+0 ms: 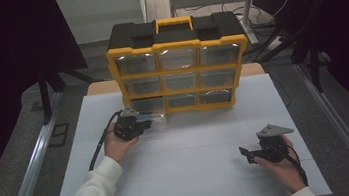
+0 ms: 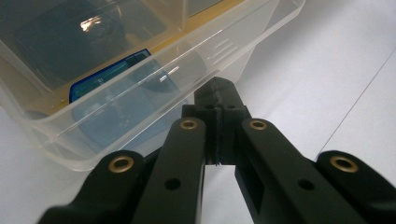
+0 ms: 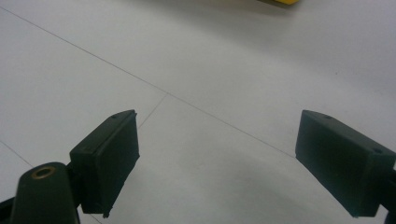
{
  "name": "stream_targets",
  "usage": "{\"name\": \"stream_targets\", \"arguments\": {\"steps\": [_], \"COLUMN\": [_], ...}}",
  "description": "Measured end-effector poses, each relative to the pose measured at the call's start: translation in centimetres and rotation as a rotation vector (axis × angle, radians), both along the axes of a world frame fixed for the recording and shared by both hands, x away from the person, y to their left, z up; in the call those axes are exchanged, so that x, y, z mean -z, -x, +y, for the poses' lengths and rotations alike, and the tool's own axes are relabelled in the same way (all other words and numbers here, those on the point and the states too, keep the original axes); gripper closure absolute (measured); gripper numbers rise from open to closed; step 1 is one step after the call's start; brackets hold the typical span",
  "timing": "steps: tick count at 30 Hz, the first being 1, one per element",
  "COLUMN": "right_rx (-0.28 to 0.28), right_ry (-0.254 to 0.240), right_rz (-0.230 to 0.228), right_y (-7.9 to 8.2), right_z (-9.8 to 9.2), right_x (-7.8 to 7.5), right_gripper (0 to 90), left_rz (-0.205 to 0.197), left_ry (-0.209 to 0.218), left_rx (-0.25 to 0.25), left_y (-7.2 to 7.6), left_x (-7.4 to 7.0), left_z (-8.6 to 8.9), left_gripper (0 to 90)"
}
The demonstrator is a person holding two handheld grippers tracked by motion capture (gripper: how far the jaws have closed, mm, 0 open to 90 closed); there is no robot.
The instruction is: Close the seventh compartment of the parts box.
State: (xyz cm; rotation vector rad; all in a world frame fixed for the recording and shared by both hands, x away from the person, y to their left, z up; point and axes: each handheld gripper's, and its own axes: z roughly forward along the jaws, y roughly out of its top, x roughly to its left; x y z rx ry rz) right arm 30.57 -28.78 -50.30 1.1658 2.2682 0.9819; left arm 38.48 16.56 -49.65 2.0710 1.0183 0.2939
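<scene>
The left gripper (image 2: 219, 100) is pinching the front wall of a clear plastic drawer (image 2: 140, 88) pulled from the yellow organizer's (image 1: 179, 67) bottom-left slot near the white table's (image 1: 192, 176) far edge. A blue object (image 2: 112, 70) inside is showing only blurrily through the plastic. The right gripper (image 1: 246, 153) is resting near the right edge, jaws spread and holding nothing.

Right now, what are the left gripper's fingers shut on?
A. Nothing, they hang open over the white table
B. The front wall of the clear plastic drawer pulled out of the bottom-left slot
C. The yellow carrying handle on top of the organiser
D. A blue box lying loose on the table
B: the left gripper has its fingers pinched together on the front wall of the clear plastic drawer drawn from the yellow-and-black organiser.
</scene>
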Motion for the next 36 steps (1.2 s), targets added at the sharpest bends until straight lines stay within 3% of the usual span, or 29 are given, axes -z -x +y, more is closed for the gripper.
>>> {"name": "stream_targets", "arguments": {"steps": [36], "right_rx": [0.003], "right_ry": [0.005], "right_rz": [0.001], "right_y": [0.0], "right_z": [0.0], "right_x": [0.0], "right_gripper": [14.0], "left_rz": [-0.011], "left_ry": [0.013], "left_rx": [-0.031], "left_y": [-1.8], "left_x": [0.1], "left_z": [0.0], "left_gripper": [90.0]}}
